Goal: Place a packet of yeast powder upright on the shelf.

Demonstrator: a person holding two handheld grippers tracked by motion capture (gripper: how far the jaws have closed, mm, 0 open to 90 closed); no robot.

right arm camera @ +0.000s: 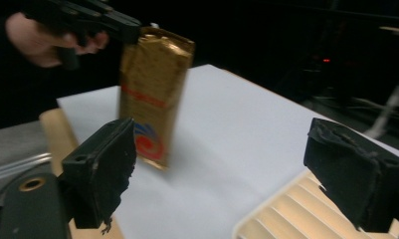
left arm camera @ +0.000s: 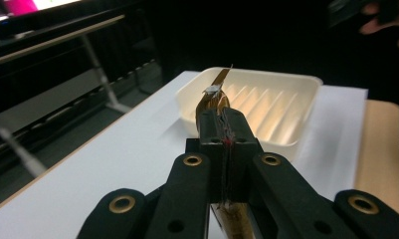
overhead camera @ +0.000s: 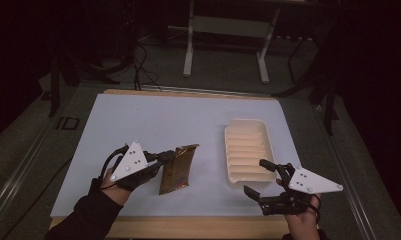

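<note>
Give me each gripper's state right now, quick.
Left gripper: shut on the gold foil snack packet, pinching its edge.
Right gripper: open, jaws wide apart, nothing between them.

The gold packet [left arm camera: 218, 94] is mostly hidden behind the left hand-held gripper [left arm camera: 226, 130]; its print is blurred.

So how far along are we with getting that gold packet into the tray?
Done: the left gripper is shut on the gold packet, gripping its top corner, and holds it up off the white mat. In hand: carrying it. Left: moving it across and setting it in the cream tray, which is empty. The right gripper waits open beside the tray.
</note>
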